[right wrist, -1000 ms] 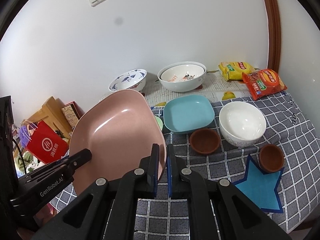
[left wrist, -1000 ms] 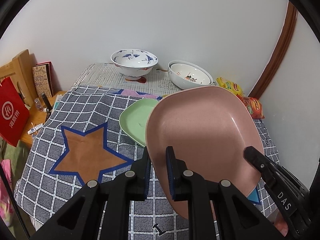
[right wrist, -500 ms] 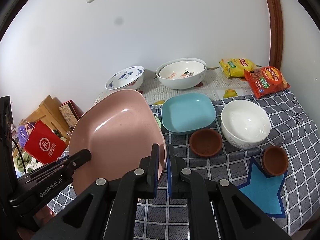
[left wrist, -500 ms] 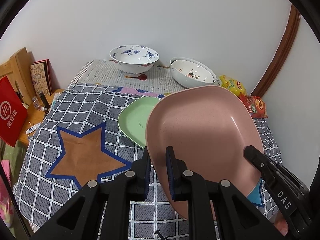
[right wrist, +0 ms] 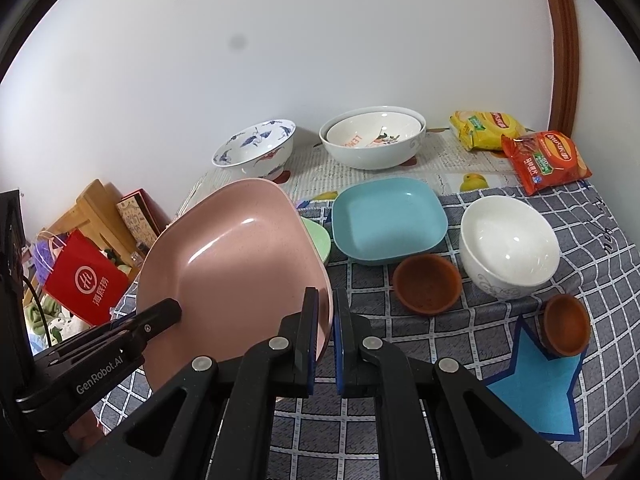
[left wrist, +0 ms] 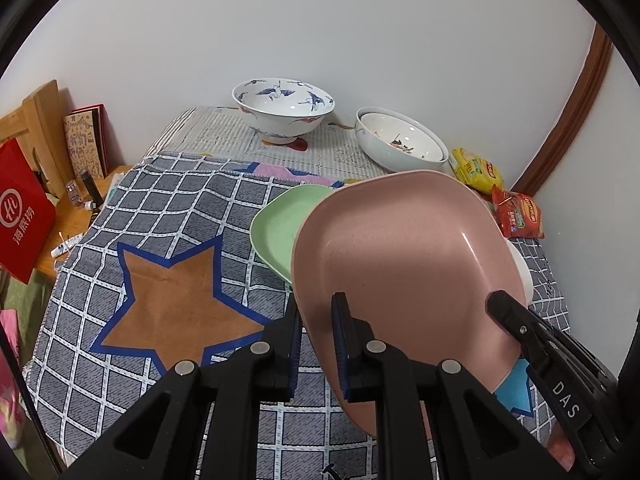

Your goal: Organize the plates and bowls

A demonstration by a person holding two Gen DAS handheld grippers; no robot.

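Nearest the cameras, both tools clamp the pink plate (right wrist: 236, 276): the left gripper (left wrist: 316, 344) pinches its rim at the plate's seven o'clock edge, and the right gripper (right wrist: 326, 336) pinches the opposite rim at about five o'clock in its own view, each with jaws narrowed onto the thin lip. The plate hangs tilted above the checked cloth (left wrist: 168, 216), clear of the table.

Just beyond it, at about eleven o'clock in the left view, lies the green plate (left wrist: 280, 224), partly hidden by the pink one; at one o'clock in the right view sits the blue plate (right wrist: 388, 220).

To do this step well, I judge the plate should be levelled before lowering, both tools moving together so the rim does not twist out of either pinch, then centred over the plate meant to receive it and released only once it rests.

Farthest, at twelve o'clock, the crane-patterned bowl (left wrist: 284, 110) and nested white bowls (left wrist: 400, 142) stand by the wall.
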